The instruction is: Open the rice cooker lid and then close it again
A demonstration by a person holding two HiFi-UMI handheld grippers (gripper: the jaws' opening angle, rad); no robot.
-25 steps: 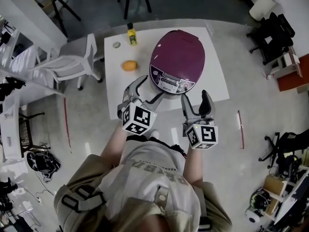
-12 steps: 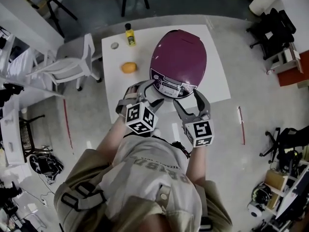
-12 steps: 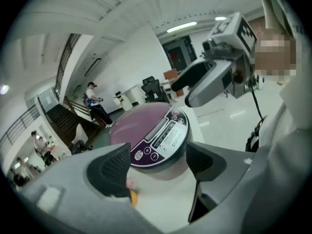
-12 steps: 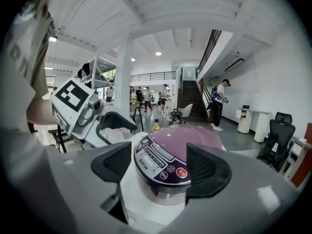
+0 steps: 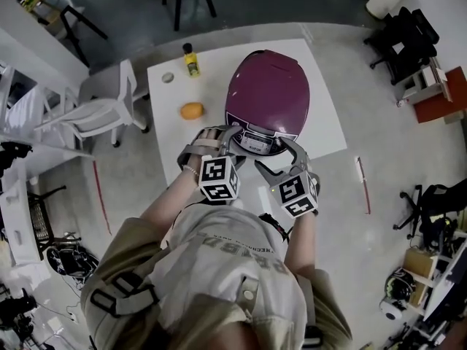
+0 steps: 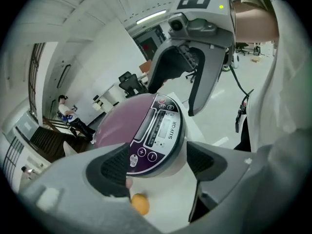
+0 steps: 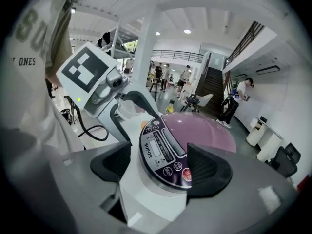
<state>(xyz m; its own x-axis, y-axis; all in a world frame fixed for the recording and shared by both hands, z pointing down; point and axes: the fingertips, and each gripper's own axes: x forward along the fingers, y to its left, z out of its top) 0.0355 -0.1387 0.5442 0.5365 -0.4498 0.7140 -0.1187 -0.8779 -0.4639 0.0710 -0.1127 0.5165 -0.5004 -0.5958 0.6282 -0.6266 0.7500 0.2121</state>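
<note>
White table [image 5: 321, 119]: rigid, likely slick rice cooker [image 5: 268, 93], shut; left gripper [image 6: 160, 164] and right gripper [image 7: 161, 168] wide open; best held at the lid's front edge.

Person seen from above, left forearm [image 5: 166, 204] and right forearm [image 5: 299, 233] bare, reaching forward and down. One gripper per hand. Left gripper [image 5: 217, 138]: jaws wide apart, pads pressing on nothing. Right gripper [image 5: 279, 157]: jaws wide apart, also clamping nothing. Grippers side by side, close together, not touching, tips angled slightly inward.
</note>
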